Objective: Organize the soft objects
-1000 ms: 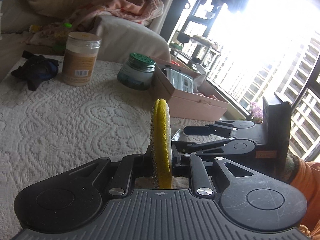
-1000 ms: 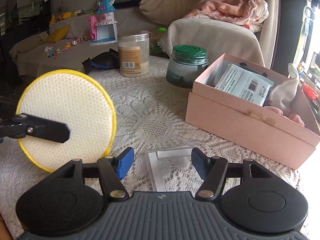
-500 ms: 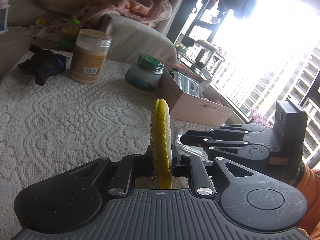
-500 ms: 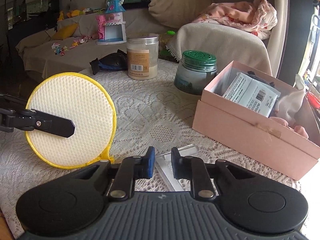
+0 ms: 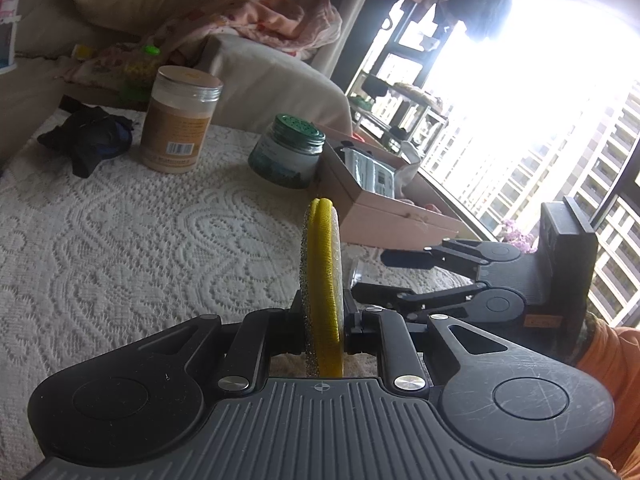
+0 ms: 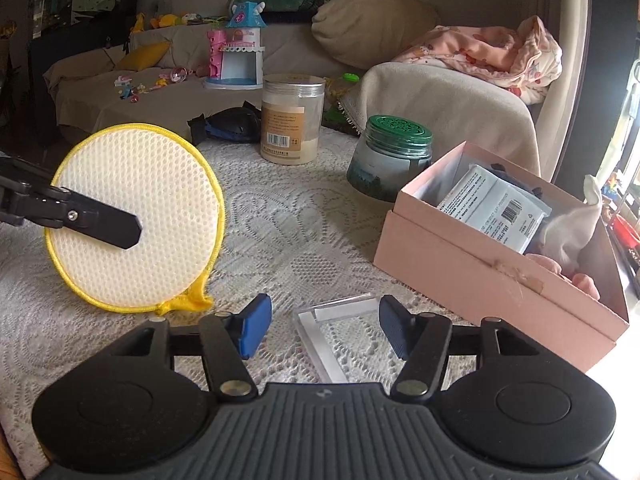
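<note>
Left tool (image 5: 323, 334) pinching round yellow-rimmed sponge (image 6: 136, 218) (held on edge, frame left); right tool (image 6: 320, 326) spread above clear tray (image 6: 320, 344), lower centre

Daylight floods from the window (image 5: 532, 92), blown out to white glare (left wrist view); the room's far side stays dim. Fisheye bends the edges, and the lace-covered surface (image 6: 304, 240) is sharp.

sponge pad (image 6: 136, 216) x1 | jars x2 (image 6: 292, 118) (image 6: 390, 158) | pink box (image 6: 480, 276) x1 | clear tray (image 6: 332, 332) x1
</note>
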Demonstrator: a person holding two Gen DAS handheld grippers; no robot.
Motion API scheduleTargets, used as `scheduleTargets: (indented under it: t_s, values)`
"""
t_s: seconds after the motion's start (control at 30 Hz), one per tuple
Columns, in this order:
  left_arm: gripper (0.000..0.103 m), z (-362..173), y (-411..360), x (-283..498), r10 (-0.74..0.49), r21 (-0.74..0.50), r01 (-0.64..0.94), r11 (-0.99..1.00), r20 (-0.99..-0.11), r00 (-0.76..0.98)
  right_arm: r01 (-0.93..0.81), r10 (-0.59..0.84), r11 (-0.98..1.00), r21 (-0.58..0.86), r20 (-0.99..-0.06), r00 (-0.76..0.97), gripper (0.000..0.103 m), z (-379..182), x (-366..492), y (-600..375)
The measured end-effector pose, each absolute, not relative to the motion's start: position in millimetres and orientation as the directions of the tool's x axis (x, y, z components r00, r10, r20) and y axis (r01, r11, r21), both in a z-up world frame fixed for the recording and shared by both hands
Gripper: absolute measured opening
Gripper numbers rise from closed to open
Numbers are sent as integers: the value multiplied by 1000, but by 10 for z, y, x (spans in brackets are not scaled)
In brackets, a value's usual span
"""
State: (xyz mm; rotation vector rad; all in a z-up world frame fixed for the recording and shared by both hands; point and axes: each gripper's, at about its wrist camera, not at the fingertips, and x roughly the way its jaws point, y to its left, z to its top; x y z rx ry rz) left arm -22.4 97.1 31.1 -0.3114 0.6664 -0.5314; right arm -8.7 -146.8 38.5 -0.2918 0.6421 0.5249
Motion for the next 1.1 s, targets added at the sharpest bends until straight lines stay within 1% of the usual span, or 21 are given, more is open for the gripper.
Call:
scheduleTargets:
  t_s: [0.13, 0.2, 0.27, 0.33, 0.5, 0.63, 0.67, 0.7, 0.77, 0.9, 1.0, 1.07, 1.1]
  values:
    - [18, 291, 967, -203, -559, -439, 361, 823, -507, 656, -584, 397, 808, -74, -665, 633, 61, 272, 169, -1473]
    - [18, 286, 965, -194, -558, -441, 358, 823, -509, 655, -591, 418, 806, -47, -661, 623, 66, 244, 246, -1502]
    - [18, 283, 963, -192, -558, -443, 357, 823, -510, 655, -589, 438, 808, 1, -670, 600, 66, 225, 307, -1545]
    - [18, 281, 957, -189, -560, -443, 358, 822, -510, 653, -580, 443, 815, 22, -668, 598, 60, 230, 290, -1564]
    - [18, 272, 940, -184, -558, -439, 359, 823, -515, 651, -597, 460, 802, 6, -643, 612, 59, 310, 84, -1533]
    - [18, 306, 909, -206, -561, -433, 368, 823, -514, 649, -584, 484, 810, 40, -609, 629, 58, 494, -70, -1616]
    - [18, 316, 892, -213, -565, -434, 374, 820, -513, 646, -583, 489, 811, 46, -599, 634, 51, 543, -122, -1648]
    - [18, 327, 868, -219, -571, -432, 381, 817, -512, 642, -585, 498, 809, 56, -596, 631, 33, 589, -169, -1681]
    - [18, 351, 799, -231, -582, -425, 403, 811, -512, 632, -570, 492, 819, 62, -586, 644, 33, 690, -275, -1762]
    - [18, 389, 634, -261, -603, -407, 446, 797, -512, 612, -537, 454, 843, 20, -561, 692, 33, 821, -467, -1918]
    - [18, 408, 560, -271, -605, -393, 459, 796, -514, 608, -528, 409, 848, -50, -572, 711, 33, 807, -580, -1958]
    - [18, 425, 569, -266, -593, -386, 450, 805, -515, 619, -521, 389, 852, -59, -594, 704, 39, 743, -620, -1942]
    - [18, 434, 590, -260, -585, -385, 440, 811, -514, 628, -509, 376, 859, -58, -603, 704, 48, 691, -643, -1912]
